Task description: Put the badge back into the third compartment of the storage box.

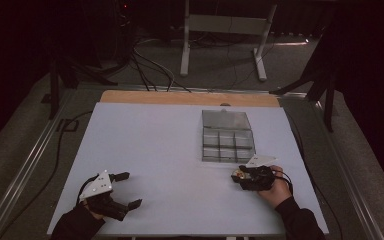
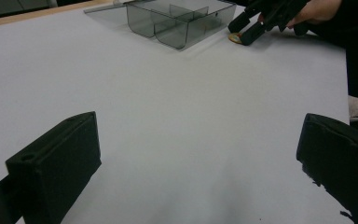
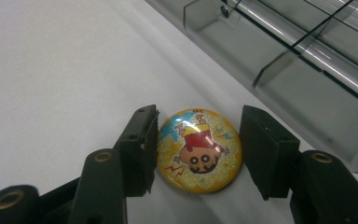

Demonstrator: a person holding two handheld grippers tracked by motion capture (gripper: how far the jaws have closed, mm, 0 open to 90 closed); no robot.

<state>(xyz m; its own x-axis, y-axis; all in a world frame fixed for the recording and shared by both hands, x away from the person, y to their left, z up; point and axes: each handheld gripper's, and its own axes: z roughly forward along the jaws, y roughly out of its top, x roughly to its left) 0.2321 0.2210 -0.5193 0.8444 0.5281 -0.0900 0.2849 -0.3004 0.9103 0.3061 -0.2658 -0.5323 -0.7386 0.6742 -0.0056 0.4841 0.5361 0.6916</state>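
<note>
Because your right gripper (image 3: 198,149) must lift the round yellow cartoon badge (image 3: 199,150), its jaws clamp the rim beside the clear plastic compartment box (image 3: 307,70).

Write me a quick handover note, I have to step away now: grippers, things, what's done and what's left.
Right gripper: jaws closed on the round cartoon badge, which lies on the white table beside the clear divided box.
Left gripper: open, holding nothing, resting near the table's front left.
Done: badge gripped.
Left: it is not yet lifted; probably goes into one of the box's compartments.
</note>
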